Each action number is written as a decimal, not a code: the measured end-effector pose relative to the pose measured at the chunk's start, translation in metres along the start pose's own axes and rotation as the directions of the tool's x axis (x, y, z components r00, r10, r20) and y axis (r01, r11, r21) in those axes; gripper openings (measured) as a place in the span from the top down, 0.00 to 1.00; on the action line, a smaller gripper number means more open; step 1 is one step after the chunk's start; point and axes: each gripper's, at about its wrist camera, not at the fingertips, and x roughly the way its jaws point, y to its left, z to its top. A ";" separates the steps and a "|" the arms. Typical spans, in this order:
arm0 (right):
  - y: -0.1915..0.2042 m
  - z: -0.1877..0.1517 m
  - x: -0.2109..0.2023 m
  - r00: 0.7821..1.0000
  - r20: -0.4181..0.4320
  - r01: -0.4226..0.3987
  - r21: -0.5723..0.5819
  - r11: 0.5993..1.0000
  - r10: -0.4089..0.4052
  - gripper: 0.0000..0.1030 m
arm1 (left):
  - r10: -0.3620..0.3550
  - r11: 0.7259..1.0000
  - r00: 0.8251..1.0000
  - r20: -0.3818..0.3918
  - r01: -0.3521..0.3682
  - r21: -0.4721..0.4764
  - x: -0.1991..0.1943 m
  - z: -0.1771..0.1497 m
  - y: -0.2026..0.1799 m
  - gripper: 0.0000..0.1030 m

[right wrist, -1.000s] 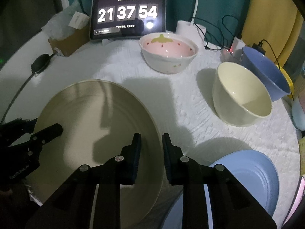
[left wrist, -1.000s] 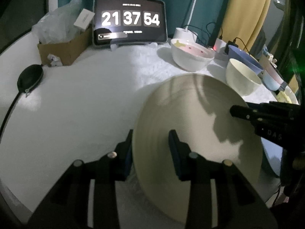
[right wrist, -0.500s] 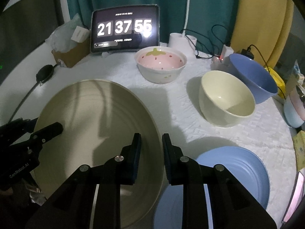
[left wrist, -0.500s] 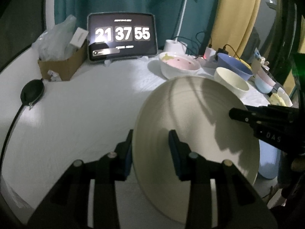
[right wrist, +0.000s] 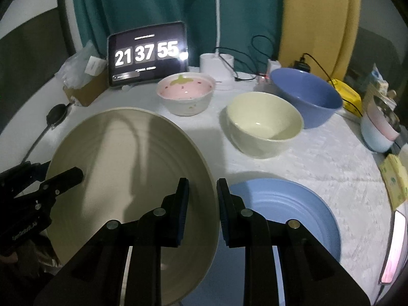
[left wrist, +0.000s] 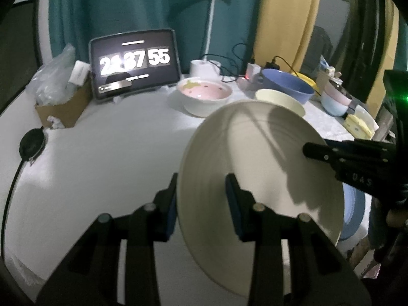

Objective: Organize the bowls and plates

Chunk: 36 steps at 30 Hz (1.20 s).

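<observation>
A large beige plate (left wrist: 260, 153) (right wrist: 127, 173) is held up off the white table between both grippers. My left gripper (left wrist: 201, 201) is shut on its left rim, and my right gripper (right wrist: 202, 206) is shut on its right rim. A blue plate (right wrist: 283, 211) lies flat on the table under the beige plate's right side. Behind stand a pink strawberry bowl (right wrist: 186, 94), a cream bowl (right wrist: 265, 125) and a tilted blue bowl (right wrist: 306, 97).
A tablet clock (right wrist: 146, 53) and a white lamp base (right wrist: 216, 63) with cables stand at the back. A cardboard box (left wrist: 63, 107) and a black round case (left wrist: 33, 145) sit at the left. Stacked small bowls (right wrist: 380, 132) and yellow items crowd the right edge.
Both grippers have lifted the beige plate higher above the table and drawn it back. More of the blue plate now shows beneath it.
</observation>
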 end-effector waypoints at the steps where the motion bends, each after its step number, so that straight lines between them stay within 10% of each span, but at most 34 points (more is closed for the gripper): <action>1: -0.005 -0.002 -0.002 1.000 0.002 0.002 0.008 1.000 -0.002 0.76 | -0.005 1.000 1.000 -0.004 0.005 0.009 0.001 0.001 -0.005 0.65; 36: -0.135 -0.052 -0.016 0.994 -0.013 0.105 0.213 0.972 -0.104 0.74 | -0.111 0.971 0.985 -0.132 0.136 0.199 0.057 0.009 -0.133 0.65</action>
